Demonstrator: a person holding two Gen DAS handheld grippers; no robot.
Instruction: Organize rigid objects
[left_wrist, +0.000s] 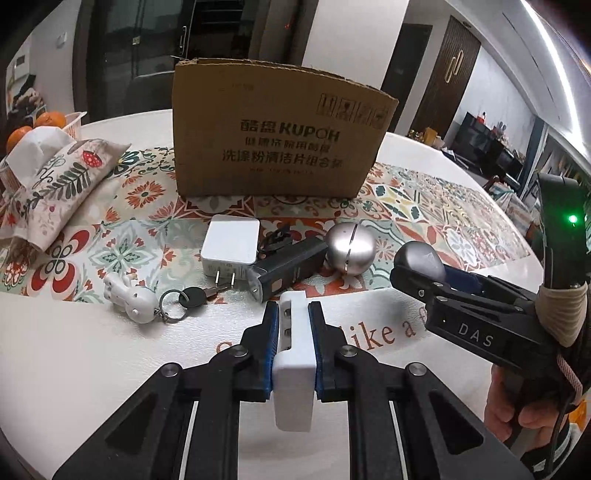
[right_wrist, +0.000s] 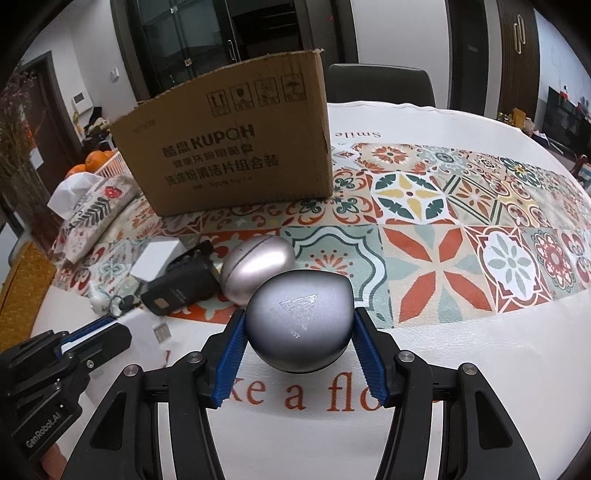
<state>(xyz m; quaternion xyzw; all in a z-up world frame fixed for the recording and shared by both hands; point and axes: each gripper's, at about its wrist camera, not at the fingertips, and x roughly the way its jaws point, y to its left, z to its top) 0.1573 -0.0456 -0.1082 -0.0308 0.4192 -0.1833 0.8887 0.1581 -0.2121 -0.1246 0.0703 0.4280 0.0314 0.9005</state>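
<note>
So the left gripper (left_wrist: 293, 334) is clamping a white block-shaped adapter (left_wrist: 293, 365), its pads pressing on both sides. The right gripper (right_wrist: 297, 345) is squeezing a grey egg-shaped gadget (right_wrist: 298, 325), holding it just above the table (right_wrist: 480, 369). The cardboard box (left_wrist: 273, 136) is sitting at 12 o'clock in the left wrist view. A white charger (left_wrist: 231, 242), black device (left_wrist: 284, 267), silver egg (left_wrist: 351, 249) and keyring figure (left_wrist: 131, 299) are lying in a loose row between it and the grippers.

Left tool (left_wrist: 293, 314) clamps a white block (left_wrist: 294, 354) before the cardboard box (left_wrist: 277, 133).
</note>
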